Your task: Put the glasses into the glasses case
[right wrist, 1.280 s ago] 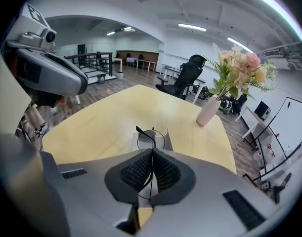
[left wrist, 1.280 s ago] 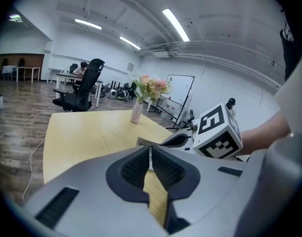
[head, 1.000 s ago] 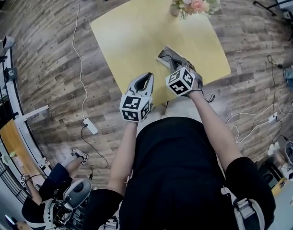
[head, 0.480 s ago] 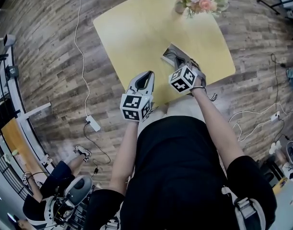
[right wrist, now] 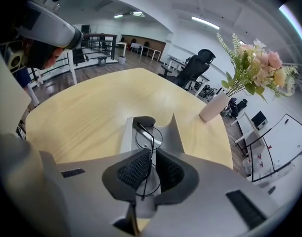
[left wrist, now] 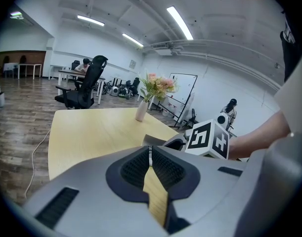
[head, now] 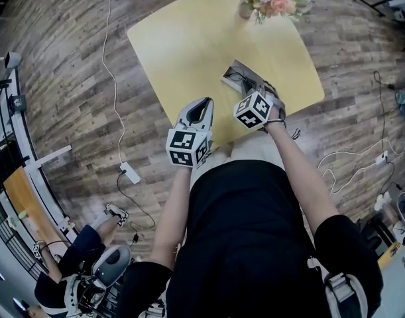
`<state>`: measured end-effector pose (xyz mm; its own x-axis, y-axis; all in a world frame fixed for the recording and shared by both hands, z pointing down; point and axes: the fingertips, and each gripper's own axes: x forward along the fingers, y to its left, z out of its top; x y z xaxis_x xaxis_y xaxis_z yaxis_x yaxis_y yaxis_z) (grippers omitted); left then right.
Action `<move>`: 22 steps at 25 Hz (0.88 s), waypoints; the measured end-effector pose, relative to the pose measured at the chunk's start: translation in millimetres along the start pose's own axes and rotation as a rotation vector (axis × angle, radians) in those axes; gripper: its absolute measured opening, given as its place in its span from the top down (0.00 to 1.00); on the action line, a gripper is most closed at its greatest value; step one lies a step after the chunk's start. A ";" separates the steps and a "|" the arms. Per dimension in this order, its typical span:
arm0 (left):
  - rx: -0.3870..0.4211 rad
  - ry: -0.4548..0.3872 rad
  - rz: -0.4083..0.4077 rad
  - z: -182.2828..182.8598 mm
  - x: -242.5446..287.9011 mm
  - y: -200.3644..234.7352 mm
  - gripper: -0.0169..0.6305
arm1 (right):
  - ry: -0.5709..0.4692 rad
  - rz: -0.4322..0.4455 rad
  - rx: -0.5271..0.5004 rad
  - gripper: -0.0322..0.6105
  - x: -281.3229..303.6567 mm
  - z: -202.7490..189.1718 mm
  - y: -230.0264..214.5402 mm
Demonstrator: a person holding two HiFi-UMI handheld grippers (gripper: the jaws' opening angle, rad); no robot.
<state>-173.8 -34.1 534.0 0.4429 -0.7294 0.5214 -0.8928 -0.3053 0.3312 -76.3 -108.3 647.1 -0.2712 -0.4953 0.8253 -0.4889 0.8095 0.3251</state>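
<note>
Compared with a second ago, both hands sit almost where they were. The right gripper's [right wrist: 151, 154] ribbed black pads have just been opening and now stand slightly apart around the thin, round, wire-rimmed glasses [right wrist: 149, 138]. These rest in the open grey case [right wrist: 126, 132] at the near right of the smooth yellow table [right wrist: 86, 107]. The left gripper [left wrist: 150, 154], just left of it, is closed on nothing.
</note>
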 end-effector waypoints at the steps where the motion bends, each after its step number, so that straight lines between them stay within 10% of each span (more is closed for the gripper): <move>1: 0.002 -0.001 -0.001 0.6 0.2 -0.7 0.92 | -0.003 -0.002 0.003 0.86 -1.7 -0.1 -0.1; 22: 0.053 -0.024 -0.029 12.0 6.4 -38.6 0.92 | -0.128 -0.120 0.113 0.86 -67.5 -1.8 -59.4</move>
<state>-137.5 -34.3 515.2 0.4673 -0.7338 0.4931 -0.8829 -0.3579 0.3040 -27.4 -122.4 572.9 -0.3055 -0.6279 0.7158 -0.6119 0.7055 0.3576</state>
